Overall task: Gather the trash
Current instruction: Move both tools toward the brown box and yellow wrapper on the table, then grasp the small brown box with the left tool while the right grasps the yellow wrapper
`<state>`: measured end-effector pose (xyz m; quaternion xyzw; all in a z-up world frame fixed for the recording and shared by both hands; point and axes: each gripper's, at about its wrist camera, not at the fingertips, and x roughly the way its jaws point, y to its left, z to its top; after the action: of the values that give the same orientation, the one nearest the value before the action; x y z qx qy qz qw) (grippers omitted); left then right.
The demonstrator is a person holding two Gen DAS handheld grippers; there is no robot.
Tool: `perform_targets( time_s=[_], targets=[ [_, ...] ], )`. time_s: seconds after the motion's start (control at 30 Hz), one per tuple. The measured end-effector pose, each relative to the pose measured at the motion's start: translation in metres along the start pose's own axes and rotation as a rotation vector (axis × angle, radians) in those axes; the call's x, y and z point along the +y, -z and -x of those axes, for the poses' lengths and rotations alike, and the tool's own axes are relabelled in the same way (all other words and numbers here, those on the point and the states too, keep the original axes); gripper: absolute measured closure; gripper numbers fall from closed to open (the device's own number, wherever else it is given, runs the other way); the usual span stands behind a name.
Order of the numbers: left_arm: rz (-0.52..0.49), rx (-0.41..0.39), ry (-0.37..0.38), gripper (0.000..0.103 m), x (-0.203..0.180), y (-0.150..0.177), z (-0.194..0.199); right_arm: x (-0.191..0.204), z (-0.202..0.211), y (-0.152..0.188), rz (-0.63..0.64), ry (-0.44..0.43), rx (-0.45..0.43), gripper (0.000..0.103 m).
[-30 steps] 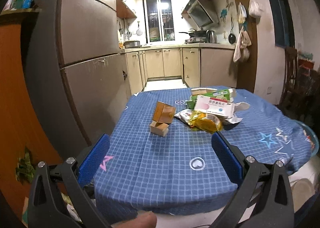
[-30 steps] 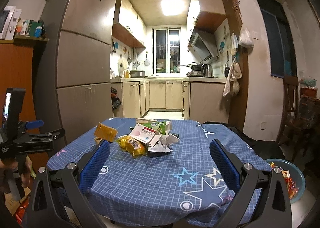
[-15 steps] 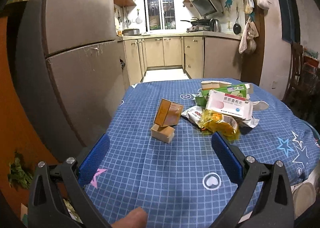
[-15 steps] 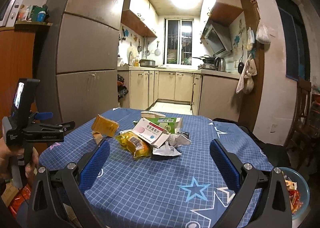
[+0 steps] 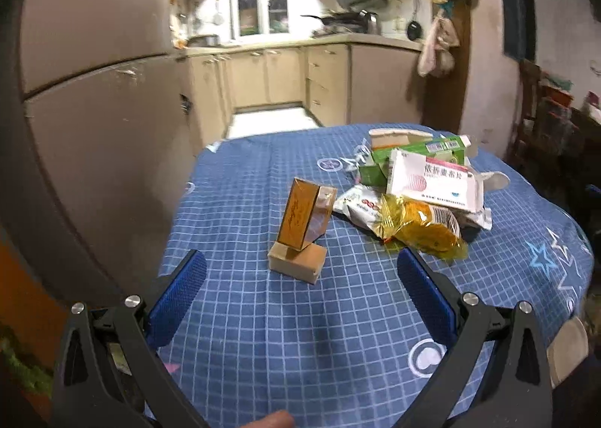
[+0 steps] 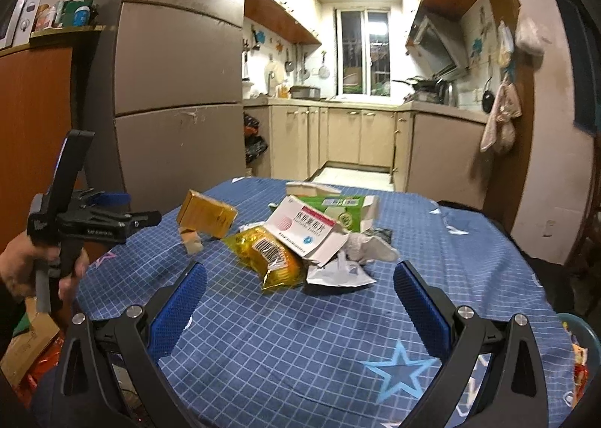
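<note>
Left gripper (image 5: 300,278): fingers spread wide apart, nothing between the blue pads (image 5: 176,296). It hangs above the near edge of the table (image 5: 300,353), which carries a blue checked cloth with star and heart prints. In the right wrist view the same tool (image 6: 94,219) shows at 9 o'clock, held in the person's hand (image 6: 22,266) beside the table's left edge.

Right gripper (image 6: 300,296): fingers likewise wide apart and empty, poised above the near half of the cloth.

Trash location, left wrist view:
- Gold box (image 5: 306,216), tilted, leaning on a small tan box (image 5: 296,262). Both sit just beyond the fingertips, at about 12 o'clock from the left tool.
- Yellow wrapper (image 5: 420,227), at 1 o'clock, touching a white packet (image 5: 357,204) on its left.
- White medicine box (image 5: 432,184), lying on top of the pile behind the wrapper.
- Green carton (image 5: 413,152), behind the medicine box, at the far side of the pile.

Trash location, right wrist view:
- Yellow wrapper (image 6: 270,259) at 12 o'clock, just beyond the fingertips.
- Medicine box (image 6: 304,229), flap open, resting on the wrapper.
- Crumpled white paper (image 6: 353,259) at 1 o'clock, touching the medicine box.
- Gold box (image 6: 206,217) at 11 o'clock, apart from the pile.

A basin (image 6: 578,338) holding coloured wrappers sits at 4 o'clock, below the table's right edge. A fridge (image 6: 176,90) stands at 10 o'clock behind the table.
</note>
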<state>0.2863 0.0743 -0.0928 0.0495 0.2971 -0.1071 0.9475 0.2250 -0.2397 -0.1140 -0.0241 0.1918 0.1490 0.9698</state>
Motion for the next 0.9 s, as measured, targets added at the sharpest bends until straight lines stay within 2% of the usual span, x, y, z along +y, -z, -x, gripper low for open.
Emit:
perform_targets(
  time_s=[0.13, 0.33, 0.43, 0.5, 0.6, 0.67, 0.73, 0.8, 0.83, 0.9],
  targets=[
    [0.023, 0.029, 0.092, 0.005, 0.018, -0.005, -0.022, -0.003, -0.022, 0.005, -0.014, -0.022, 0.027, 0.004],
    [0.005, 0.048, 0.151, 0.005, 0.008, -0.02, -0.06, 0.002, -0.05, 0.013, -0.017, -0.048, 0.065, 0.004],
    [-0.002, 0.068, 0.155, 0.025, -0.001, -0.024, -0.078, 0.003, -0.056, 0.012, -0.011, -0.063, 0.077, 0.004],
    [0.003, 0.07, 0.152, 0.033, -0.004, -0.027, -0.085, 0.004, -0.06, 0.011, -0.004, -0.07, 0.083, 0.004],
    [0.017, 0.075, 0.164, 0.05, -0.006, -0.028, -0.095, 0.004, -0.068, 0.007, 0.007, -0.085, 0.098, 0.005],
    [0.032, 0.081, 0.176, 0.076, -0.003, -0.028, -0.098, 0.005, -0.074, 0.005, 0.017, -0.104, 0.112, 0.009],
    [0.07, 0.079, 0.2, 0.08, 0.005, -0.027, -0.098, 0.01, -0.082, 0.003, 0.035, -0.128, 0.138, 0.023],
    [0.083, 0.066, 0.191, 0.081, 0.009, -0.027, -0.095, 0.014, -0.092, 0.001, 0.043, -0.154, 0.171, 0.036],
    [0.087, 0.062, 0.189, 0.082, 0.01, -0.027, -0.093, 0.016, -0.1, -0.001, 0.049, -0.17, 0.193, 0.04],
    [0.096, 0.054, 0.189, 0.082, 0.013, -0.027, -0.09, 0.02, -0.118, -0.006, 0.056, -0.196, 0.237, 0.041]
  ],
)
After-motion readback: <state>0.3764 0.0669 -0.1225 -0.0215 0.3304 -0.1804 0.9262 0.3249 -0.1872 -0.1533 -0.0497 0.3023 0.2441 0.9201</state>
